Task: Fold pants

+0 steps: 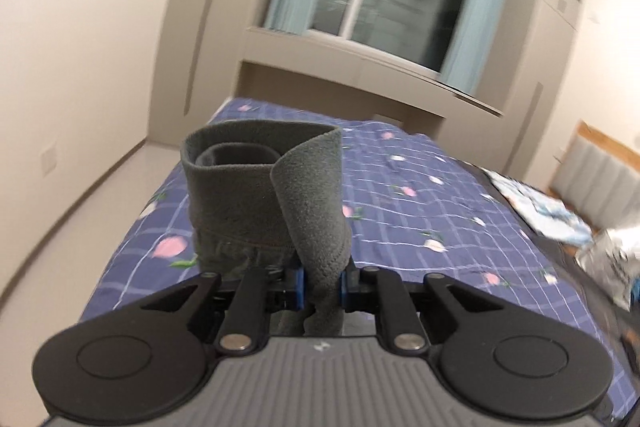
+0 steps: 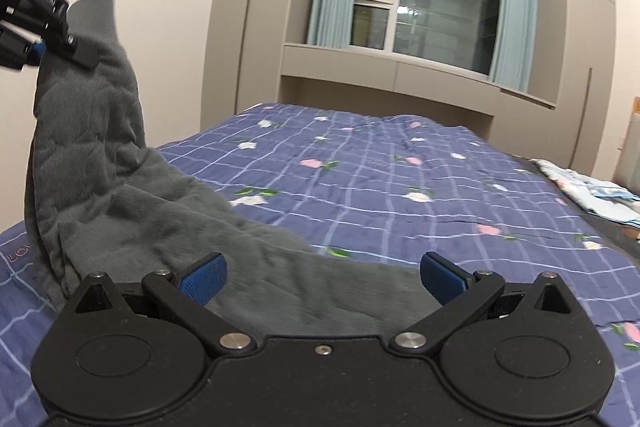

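On the left, the left hand-held gripper [image 2: 60, 39] pinched the soft grey pants [image 2: 120, 195] at the limp, light waistband, the rest trailing on the bed [image 2: 400, 187]; the right hand-held gripper [image 2: 322, 281] gaped empty above them.

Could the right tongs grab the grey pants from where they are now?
Probably yes. The right tongs are open, hovering just above the pants, which lie spread on the bed with nothing between. The left tongs hold one end up, well off to the side.
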The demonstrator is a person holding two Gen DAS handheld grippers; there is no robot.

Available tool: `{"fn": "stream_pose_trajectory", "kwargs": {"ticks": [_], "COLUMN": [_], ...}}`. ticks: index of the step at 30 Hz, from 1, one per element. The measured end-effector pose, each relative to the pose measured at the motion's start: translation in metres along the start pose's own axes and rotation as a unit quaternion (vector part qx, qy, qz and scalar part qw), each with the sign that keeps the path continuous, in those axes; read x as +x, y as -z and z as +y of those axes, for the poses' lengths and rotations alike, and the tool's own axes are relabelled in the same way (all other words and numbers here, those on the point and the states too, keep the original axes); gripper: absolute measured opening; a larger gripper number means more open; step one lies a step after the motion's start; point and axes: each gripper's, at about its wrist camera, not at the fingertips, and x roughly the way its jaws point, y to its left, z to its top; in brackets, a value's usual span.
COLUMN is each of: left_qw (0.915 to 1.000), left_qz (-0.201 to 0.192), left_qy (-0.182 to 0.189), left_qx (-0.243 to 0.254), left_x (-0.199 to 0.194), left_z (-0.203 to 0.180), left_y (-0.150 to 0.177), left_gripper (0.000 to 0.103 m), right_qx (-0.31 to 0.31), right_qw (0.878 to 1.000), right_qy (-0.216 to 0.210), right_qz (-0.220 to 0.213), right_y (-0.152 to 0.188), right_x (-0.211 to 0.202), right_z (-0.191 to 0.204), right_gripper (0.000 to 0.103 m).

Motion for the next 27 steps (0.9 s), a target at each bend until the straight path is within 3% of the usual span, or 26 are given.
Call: {"fn": "stream_pose_trajectory", "kwargs": {"ticks": [6, 9, 12, 16, 21, 25, 27], "left_qw": [0.9954, 0.9892, 0.9771, 0.9550, 0.9339, 0.9191, 0.9201], "left_qz": [0.003, 0.011, 0.027, 0.067, 0.133, 0.108, 0.109], "left_qy": [0.027, 0.037, 0.052, 0.070, 0.076, 0.059, 0.057], "left_qx": [0.092, 0.141, 0.204, 0.280, 0.323, 0.374, 0.372], "left_x": [-0.004, -0.002, -0.002, 0.011, 0.035, 0.029, 0.026], "left_z": [-0.083, -0.128, -0.173, -0.219, -0.234, -0.238, -0.237], "left_y": [0.010, 0.026, 0.055, 0.106, 0.165, 0.187, 0.185], "left_gripper": [0.015, 0.015, 0.015, 0.015, 0.015, 0.017, 0.023], "right_qx": [0.017, 0.028, 0.039, 0.058, 0.083, 0.099, 0.101], "right_qw": [0.999, 0.999, 0.997, 0.994, 0.989, 0.987, 0.987], "right_qy": [0.029, 0.044, 0.062, 0.090, 0.121, 0.127, 0.126], "right_qz": [-0.009, -0.010, -0.009, -0.001, 0.015, 0.025, 0.026], "right_y": [0.012, 0.018, 0.026, 0.039, 0.057, 0.066, 0.068], "right_x": [-0.027, -0.037, -0.048, -0.061, -0.070, -0.070, -0.068], "right_z": [-0.036, -0.055, -0.075, -0.100, -0.131, -0.144, -0.146], "right_gripper": [0.103, 0.103, 0.103, 0.103, 0.103, 0.103, 0.103]}}
